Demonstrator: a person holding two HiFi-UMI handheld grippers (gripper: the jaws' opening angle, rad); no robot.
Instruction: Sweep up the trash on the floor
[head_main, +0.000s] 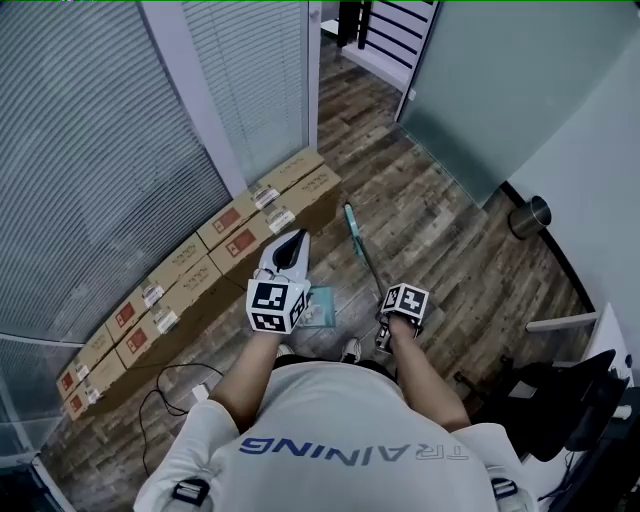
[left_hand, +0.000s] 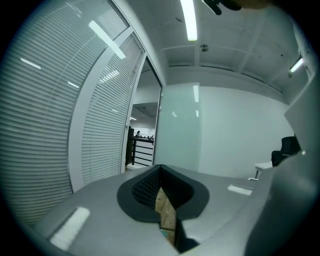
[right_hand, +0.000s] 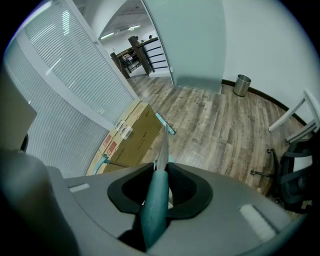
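Even cool indoor light; ceiling strip lamp (left_hand: 189, 20) glares; gripper views fisheye-warped, dark corners

— Can any writing be read here?

— One word: "TRAINING", in pale capitals across the back of the person's shirt (head_main: 350, 450). It appears upside down in the head view.

— And the cardboard boxes (head_main: 200, 265)?

— Each carries a red label (head_main: 226, 220) and a white label (head_main: 266, 197), but the print on both is too small to read.

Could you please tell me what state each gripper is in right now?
Left gripper: closed, nothing seen between its jaws.
Right gripper: closed on the teal broom handle.
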